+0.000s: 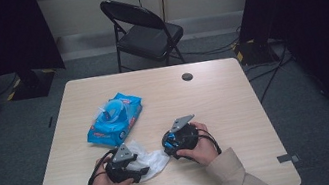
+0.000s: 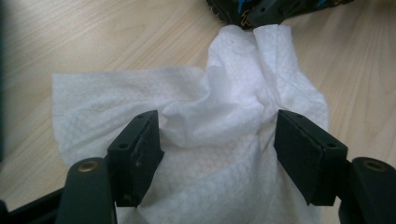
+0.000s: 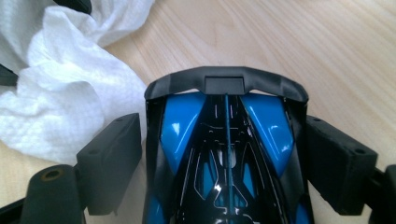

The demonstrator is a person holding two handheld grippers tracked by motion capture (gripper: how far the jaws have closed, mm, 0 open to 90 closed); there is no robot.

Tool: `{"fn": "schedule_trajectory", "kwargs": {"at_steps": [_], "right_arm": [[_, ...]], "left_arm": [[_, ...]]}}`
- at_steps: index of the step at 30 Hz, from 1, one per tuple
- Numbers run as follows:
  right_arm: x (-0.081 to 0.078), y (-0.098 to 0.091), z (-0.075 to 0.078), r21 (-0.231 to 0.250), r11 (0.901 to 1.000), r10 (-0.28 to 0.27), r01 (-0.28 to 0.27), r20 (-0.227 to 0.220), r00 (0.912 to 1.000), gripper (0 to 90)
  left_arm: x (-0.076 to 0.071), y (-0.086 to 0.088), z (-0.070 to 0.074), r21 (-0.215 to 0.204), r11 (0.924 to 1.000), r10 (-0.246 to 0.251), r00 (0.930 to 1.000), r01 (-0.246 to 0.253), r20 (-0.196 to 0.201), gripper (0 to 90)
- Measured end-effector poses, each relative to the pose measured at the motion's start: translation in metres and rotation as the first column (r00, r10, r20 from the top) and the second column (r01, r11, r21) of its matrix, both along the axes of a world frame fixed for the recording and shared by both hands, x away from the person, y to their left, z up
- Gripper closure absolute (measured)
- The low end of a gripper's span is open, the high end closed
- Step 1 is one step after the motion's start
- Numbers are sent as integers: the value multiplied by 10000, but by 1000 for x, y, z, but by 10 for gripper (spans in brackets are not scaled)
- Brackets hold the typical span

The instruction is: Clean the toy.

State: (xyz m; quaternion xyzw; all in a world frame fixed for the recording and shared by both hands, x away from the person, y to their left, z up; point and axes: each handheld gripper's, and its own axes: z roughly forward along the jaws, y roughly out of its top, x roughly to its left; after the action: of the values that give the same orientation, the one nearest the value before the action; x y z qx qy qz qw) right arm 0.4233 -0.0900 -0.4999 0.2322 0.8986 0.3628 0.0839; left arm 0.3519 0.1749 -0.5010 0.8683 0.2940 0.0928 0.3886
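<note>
One glossy blue-and-black toy car [image 3: 226, 158] sits pinched in the right claw [image 3: 224, 163]; left claw [image 2: 217, 154] spread.

On the table [image 1: 213, 94], the pack of wipes [image 1: 114, 119] is lying left of centre, with a loose wipe [image 1: 149, 160] lying just in front of it, toward the person. The left tool [image 1: 123, 166] is resting over the wipe's left part. The toy car [image 3: 224, 158] is sitting just right of the wipe, between the jaws of the right tool [image 1: 179, 138]. A chair [image 1: 144, 30] is standing behind the table.
</note>
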Motion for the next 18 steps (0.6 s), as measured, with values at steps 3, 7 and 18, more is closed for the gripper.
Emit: {"fn": "schedule_trajectory", "kwargs": {"at_steps": [3,7,18], "right_arm": [[1,0,-2,-83,10000,-35,35,0,10000,184],[-1,1,-3,-73,9999,-150,151,93,9998,185],[-2,-1,-3,115,9990,-424,422,140,9990,253]], "left_arm": [[0,0,0,38,10000,-23,10000,23,58,322],[-1,-1,0,198,9998,-76,9998,72,166,328],[-2,-2,0,336,9994,-113,9996,104,266,335]]}}
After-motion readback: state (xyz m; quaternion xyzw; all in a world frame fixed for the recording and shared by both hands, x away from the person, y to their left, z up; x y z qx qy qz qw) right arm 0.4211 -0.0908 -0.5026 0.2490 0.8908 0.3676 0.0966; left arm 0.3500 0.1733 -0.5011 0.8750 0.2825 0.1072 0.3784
